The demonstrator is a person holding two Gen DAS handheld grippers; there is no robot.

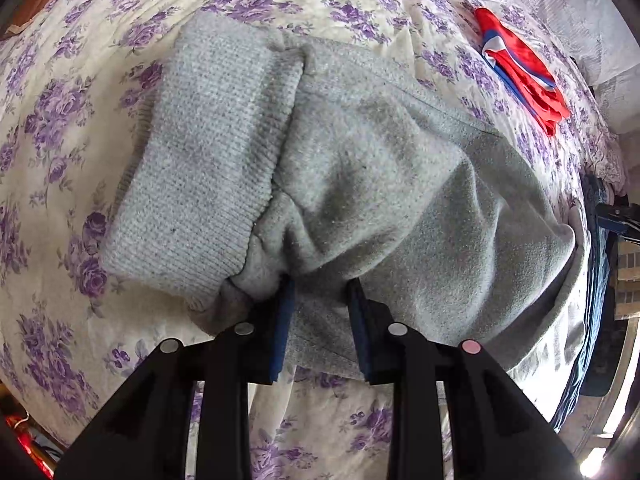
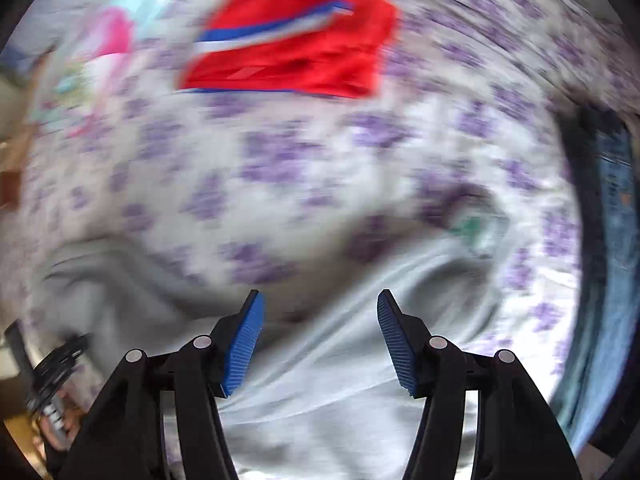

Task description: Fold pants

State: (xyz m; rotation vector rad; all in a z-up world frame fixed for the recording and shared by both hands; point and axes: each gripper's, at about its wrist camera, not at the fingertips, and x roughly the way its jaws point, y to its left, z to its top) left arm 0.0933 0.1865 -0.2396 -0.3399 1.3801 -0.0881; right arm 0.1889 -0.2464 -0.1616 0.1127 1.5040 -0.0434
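Note:
Grey fleece pants [image 1: 384, 184] lie bunched on the flowered bed sheet [image 1: 60, 152], with a ribbed cuff [image 1: 200, 160] at the left. My left gripper [image 1: 320, 292] has its blue pads on either side of a fold of the grey fabric at the near edge and is closed on it. In the blurred right wrist view, the grey pants [image 2: 320, 380] lie under my right gripper [image 2: 320, 304], which is open and holds nothing.
A folded red garment with blue and white stripes [image 1: 520, 76] lies at the back right of the bed; it also shows in the right wrist view [image 2: 296, 40]. Pink clothing [image 2: 108, 32] lies at the far left. Dark blue fabric [image 1: 600, 272] hangs at the bed's right edge.

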